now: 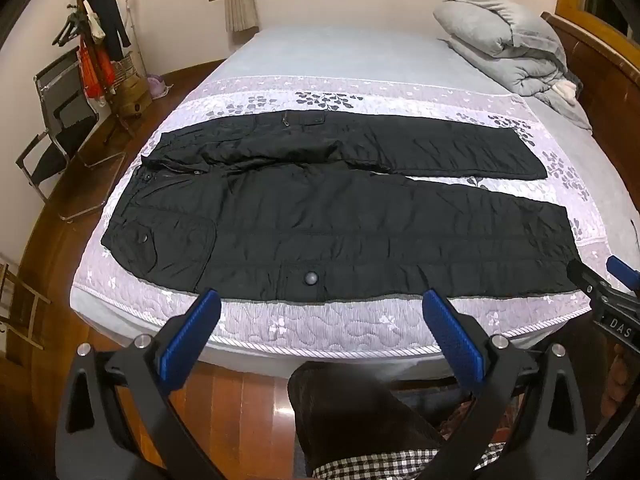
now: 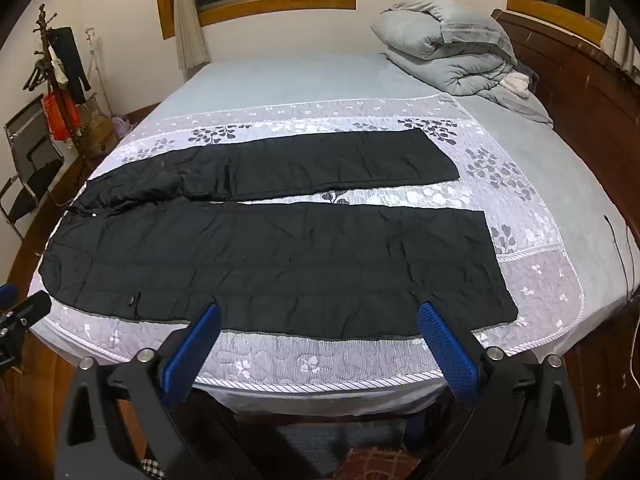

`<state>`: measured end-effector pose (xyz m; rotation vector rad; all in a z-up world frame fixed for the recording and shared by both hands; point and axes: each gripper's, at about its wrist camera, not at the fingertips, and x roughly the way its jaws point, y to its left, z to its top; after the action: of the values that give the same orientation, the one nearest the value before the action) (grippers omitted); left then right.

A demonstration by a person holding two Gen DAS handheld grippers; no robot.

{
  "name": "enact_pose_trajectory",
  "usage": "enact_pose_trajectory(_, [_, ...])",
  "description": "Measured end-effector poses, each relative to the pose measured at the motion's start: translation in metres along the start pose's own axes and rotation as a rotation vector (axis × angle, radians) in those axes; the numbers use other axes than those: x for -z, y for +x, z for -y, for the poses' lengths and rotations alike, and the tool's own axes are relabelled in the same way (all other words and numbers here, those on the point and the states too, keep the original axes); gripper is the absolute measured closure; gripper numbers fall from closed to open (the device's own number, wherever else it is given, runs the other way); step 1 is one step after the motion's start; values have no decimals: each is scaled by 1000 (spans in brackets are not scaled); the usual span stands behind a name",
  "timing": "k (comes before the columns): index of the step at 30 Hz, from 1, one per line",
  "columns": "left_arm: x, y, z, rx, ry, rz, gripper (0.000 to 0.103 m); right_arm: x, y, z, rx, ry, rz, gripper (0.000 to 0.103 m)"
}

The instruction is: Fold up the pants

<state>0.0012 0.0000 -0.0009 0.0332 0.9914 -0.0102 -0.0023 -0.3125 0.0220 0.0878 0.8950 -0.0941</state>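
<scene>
Black quilted pants (image 1: 320,216) lie spread flat across the bed, waist at the left, both legs running right with a gap between them. They also show in the right wrist view (image 2: 280,256). My left gripper (image 1: 320,300) is open and empty, held at the bed's near edge just short of the near leg. My right gripper (image 2: 318,316) is open and empty, held at the near edge by the near leg's lower part. The right gripper's tip shows at the right edge of the left wrist view (image 1: 616,280).
The bed has a lilac flowered quilt (image 1: 320,328) over a grey sheet. A folded grey duvet (image 1: 508,40) lies at the far right by the wooden headboard (image 2: 580,80). A folding chair (image 1: 60,128) and a coat rack (image 1: 92,32) stand at the left. My knee (image 1: 344,412) is below.
</scene>
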Motion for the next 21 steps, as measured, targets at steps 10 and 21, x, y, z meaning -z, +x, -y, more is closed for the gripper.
enact_pose_trajectory(10, [1, 2, 0, -2, 9, 11, 3, 1, 1, 4, 2, 6, -3, 4])
enact_pose_trajectory(21, [2, 3, 2, -7, 10, 11, 3, 2, 1, 2, 8, 4, -1, 4])
